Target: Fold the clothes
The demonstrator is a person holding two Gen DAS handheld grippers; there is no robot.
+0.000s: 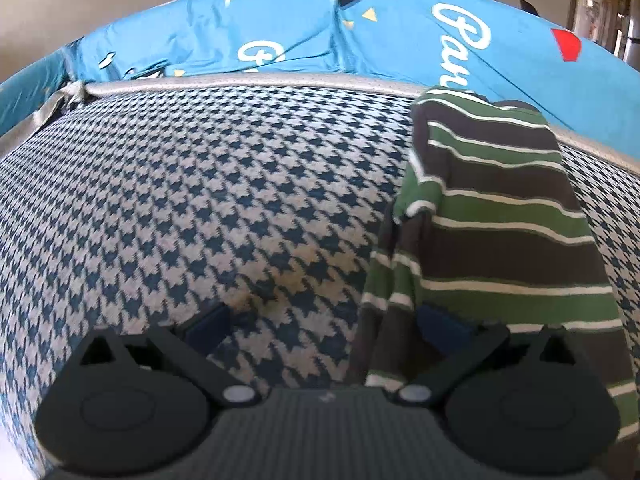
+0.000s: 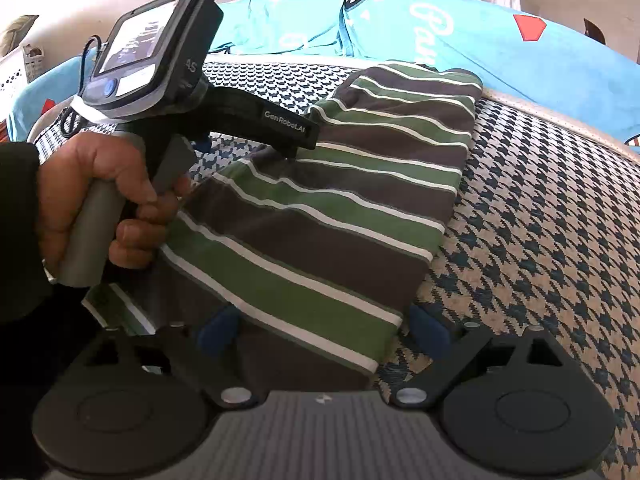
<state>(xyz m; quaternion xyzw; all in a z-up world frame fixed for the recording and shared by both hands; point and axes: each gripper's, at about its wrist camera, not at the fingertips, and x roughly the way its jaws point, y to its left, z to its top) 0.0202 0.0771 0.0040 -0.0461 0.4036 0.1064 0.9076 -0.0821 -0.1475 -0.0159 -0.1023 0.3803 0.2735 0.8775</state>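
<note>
A folded shirt (image 1: 500, 220) with green, brown and white stripes lies on a houndstooth blanket (image 1: 200, 200). In the left wrist view my left gripper (image 1: 326, 326) is open wide. Its right finger (image 1: 444, 324) rests over the shirt's left edge and its left finger is over bare blanket. In the right wrist view the shirt (image 2: 340, 208) stretches away as a long band. Its near end lies flat between the wide-open fingers of my right gripper (image 2: 324, 330), and the pads do not press on it. A person's hand (image 2: 100, 200) holds the left gripper's handle at the shirt's left side.
Behind the blanket's pale satin border (image 1: 240, 84) lies a bright blue printed sheet (image 1: 300, 32) with white lettering. Bare blanket (image 2: 540, 220) spreads to the right of the shirt. A white perforated basket (image 2: 16, 72) stands at the far left by the wall.
</note>
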